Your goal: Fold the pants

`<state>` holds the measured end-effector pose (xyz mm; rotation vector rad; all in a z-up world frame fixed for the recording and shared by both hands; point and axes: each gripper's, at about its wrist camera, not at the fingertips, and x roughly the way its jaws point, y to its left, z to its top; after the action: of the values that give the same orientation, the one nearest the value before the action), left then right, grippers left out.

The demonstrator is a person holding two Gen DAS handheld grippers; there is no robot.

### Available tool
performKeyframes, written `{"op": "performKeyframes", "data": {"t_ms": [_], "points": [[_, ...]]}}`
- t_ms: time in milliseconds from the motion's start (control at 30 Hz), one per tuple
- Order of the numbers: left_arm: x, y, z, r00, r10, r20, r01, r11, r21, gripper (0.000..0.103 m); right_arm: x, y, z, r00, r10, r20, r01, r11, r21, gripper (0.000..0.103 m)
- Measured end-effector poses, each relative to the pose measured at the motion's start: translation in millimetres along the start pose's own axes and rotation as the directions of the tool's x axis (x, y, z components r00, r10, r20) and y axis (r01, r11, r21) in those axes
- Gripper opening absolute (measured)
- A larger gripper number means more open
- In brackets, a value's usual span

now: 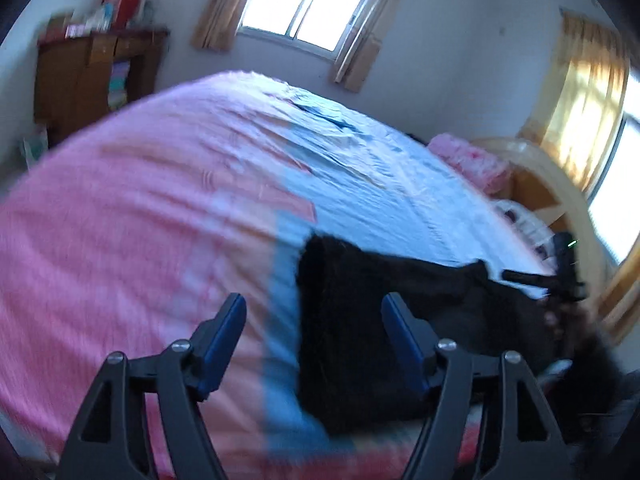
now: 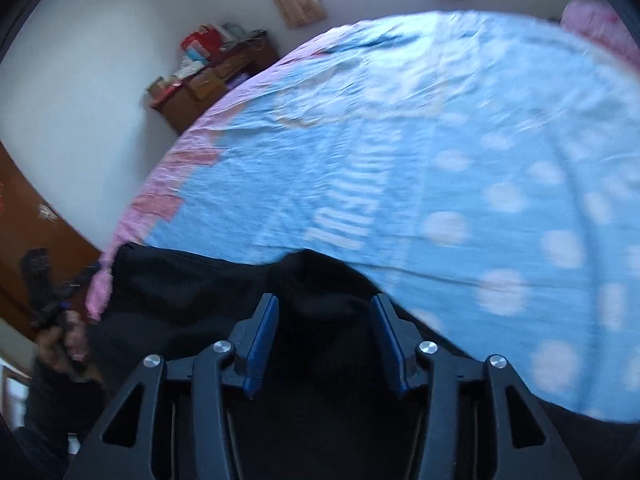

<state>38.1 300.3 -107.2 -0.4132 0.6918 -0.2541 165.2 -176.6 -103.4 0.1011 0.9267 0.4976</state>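
Black pants, dark and matte, with a slightly fuzzy look. Spread flat on the near edge of the bed, over the blue part of the cover. One straight end toward the pink side, squared off. From there, stretched long across the bed edge. In the right wrist view, pants with a rounded hump of bunched cloth at the far edge. Details blurred.

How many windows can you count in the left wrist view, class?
2. One window is in the far wall beyond the bed, between tan curtains. The other window is at the right edge, beside an orange curtain. Others may lie outside the view.
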Motion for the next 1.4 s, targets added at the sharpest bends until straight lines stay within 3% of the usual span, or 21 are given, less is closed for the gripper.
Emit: {"op": "performKeyframes", "data": {"t_ms": [67, 167, 333, 400, 467, 567, 600, 667, 700, 733, 767, 867, 933, 1000, 1100, 1200, 1233, 1300, 1400], "points": [[-3.2, 0.9, -15.1, 0.998, -0.051, -0.039, 0.051, 0.999, -0.011, 0.071, -13.9, 5.9, -8.0, 1.000, 0.013, 0.016, -0.013, 1.000, -0.017, 0.050], [4.0, -10.5, -37.3, 0.994, -0.053, -0.100, 0.057, 0.998, 0.039, 0.066, -20.5, 29.5, -24.4, 0.998, 0.069, 0.004, -0.069, 0.995, -0.071, 0.050], [28.1, -5.3, -41.5, 0.986, -0.146, -0.083, 0.143, 0.989, -0.048, 0.059, -10.0, 90.9, -49.0, 0.982, 0.175, -0.075, -0.188, 0.959, -0.214, 0.050], [31.9, -4.6, -36.3, 0.983, -0.177, -0.056, 0.174, 0.983, -0.051, 0.031, -5.0, 110.1, -58.7, 0.978, 0.183, -0.097, -0.203, 0.942, -0.268, 0.050], [26.8, -10.5, -27.0, 0.978, -0.207, -0.031, 0.207, 0.978, 0.005, 0.022, 0.4, 124.9, -68.4, 0.974, 0.190, -0.124, -0.220, 0.926, -0.308, 0.050], [13.6, -38.0, -10.0, 0.985, -0.170, 0.011, 0.164, 0.963, 0.214, 0.022, 8.2, 136.7, -82.8, 0.959, 0.218, -0.182, -0.270, 0.902, -0.337, 0.050], [6.8, -52.7, -6.2, 0.988, -0.151, 0.046, 0.127, 0.935, 0.331, 0.022, 12.3, 140.3, -88.5, 0.954, 0.216, -0.208, -0.279, 0.893, -0.354, 0.050], [-4.1, -86.5, -11.8, 0.989, -0.097, 0.116, 0.008, 0.800, 0.600, 0.022, 17.9, 145.7, -99.0, 0.953, 0.192, -0.236, -0.274, 0.877, -0.395, 0.050], [-4.0, -97.9, -18.9, 0.989, -0.064, 0.131, -0.046, 0.715, 0.698, 0.022, 20.3, 146.7, -102.3, 0.953, 0.178, -0.244, -0.268, 0.871, -0.411, 0.050], [-1.1, -100.2, -20.3, 0.992, -0.046, 0.119, -0.057, 0.676, 0.735, 0.022, 22.8, 147.5, -106.2, 0.954, 0.162, -0.253, -0.260, 0.867, -0.425, 0.050], [0.5, -97.7, -21.6, 0.994, -0.037, 0.100, -0.050, 0.663, 0.747, 0.022, 23.9, 147.1, -108.1, 0.955, 0.156, -0.254, -0.256, 0.865, -0.431, 0.050], [12.3, -70.6, -32.9, 0.999, 0.006, 0.034, -0.029, 0.683, 0.729, 0.025, 22.2, 146.6, -110.9, 0.943, 0.180, -0.281, -0.289, 0.861, -0.418, 0.050], [16.4, -47.2, -40.7, 1.000, 0.011, -0.022, 0.007, 0.747, 0.665, 0.033, 21.5, 149.8, -116.0, 0.940, 0.170, -0.295, -0.293, 0.846, -0.445, 0.050], [11.0, -36.0, -50.2, 1.000, 0.020, -0.002, -0.014, 0.783, 0.622, 0.045, 19.1, 152.2, -120.9, 0.941, 0.147, -0.305, -0.285, 0.830, -0.478, 0.051], [0.9, -25.7, -55.9, 0.995, 0.093, 0.033, -0.095, 0.806, 0.584, 0.059, 14.6, 154.7, -121.0, 0.921, 0.144, -0.361, -0.320, 0.810, -0.492, 0.051], [-11.4, -14.6, -49.6, 0.994, 0.099, 0.054, -0.113, 0.847, 0.520, 0.061, 8.8, 153.5, -116.7, 0.916, 0.160, -0.367, -0.335, 0.808, -0.485, 0.051], [-18.5, -16.4, -42.3, 0.994, 0.076, 0.082, -0.106, 0.874, 0.475, 0.063, 7.5, 151.6, -114.1, 0.916, 0.180, -0.359, -0.343, 0.815, -0.467, 0.051], [-31.2, -22.8, -31.4, 0.989, -0.001, 0.145, -0.061, 0.906, 0.419, 0.077, 1.9, 147.4, -107.8, 0.923, 0.236, -0.304, -0.353, 0.832, -0.427, 0.051], [-25.7, -39.6, -15.4, 0.975, -0.104, 0.198, 0.033, 0.942, 0.333, 0.097, 8.5, 143.5, -101.5, 0.907, 0.322, -0.272, -0.402, 0.853, -0.331, 0.051]]}}
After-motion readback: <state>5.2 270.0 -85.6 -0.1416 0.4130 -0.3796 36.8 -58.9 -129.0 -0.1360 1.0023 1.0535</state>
